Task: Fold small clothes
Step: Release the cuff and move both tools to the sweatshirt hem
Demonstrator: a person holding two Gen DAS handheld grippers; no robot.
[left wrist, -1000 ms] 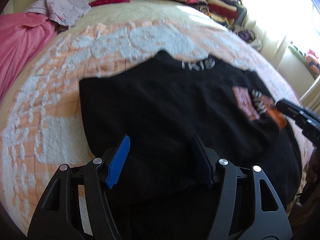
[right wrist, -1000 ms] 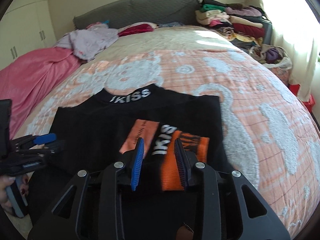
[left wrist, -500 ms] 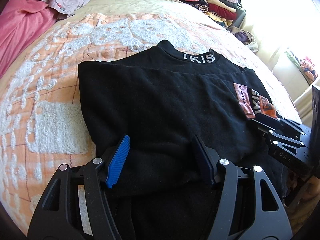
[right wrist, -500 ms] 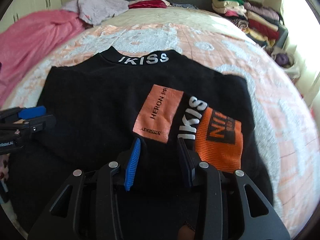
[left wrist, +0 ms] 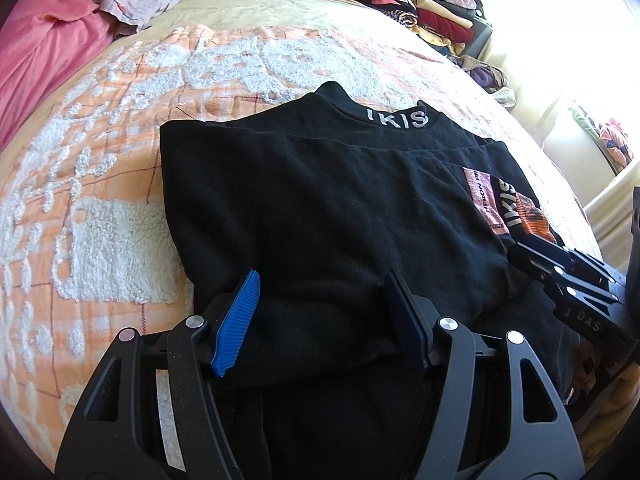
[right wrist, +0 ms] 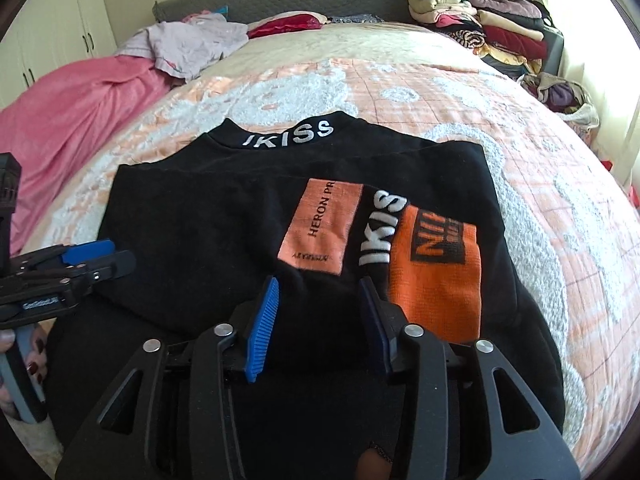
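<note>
A black top (left wrist: 320, 200) with white "IKISS" lettering on the collar lies folded on the bed; it also shows in the right wrist view (right wrist: 224, 216), with pink and orange patches (right wrist: 320, 228) on its right side. My left gripper (left wrist: 320, 304) is open, its fingers straddling the near folded edge on the left. My right gripper (right wrist: 320, 304) is open over the near edge, just below the patches. Each gripper shows in the other's view: the right one (left wrist: 560, 264) and the left one (right wrist: 92, 256).
The bed has an orange and white textured blanket (right wrist: 400, 92). A pink cover (right wrist: 72, 104) and loose clothes (right wrist: 192, 44) lie at the far left. A stack of folded clothes (right wrist: 480, 20) stands at the far right by a bright window.
Both grippers have come down and forward onto the near edge of the folded top. The top lies flatter and fills more of both views. Both jaws stay open.
</note>
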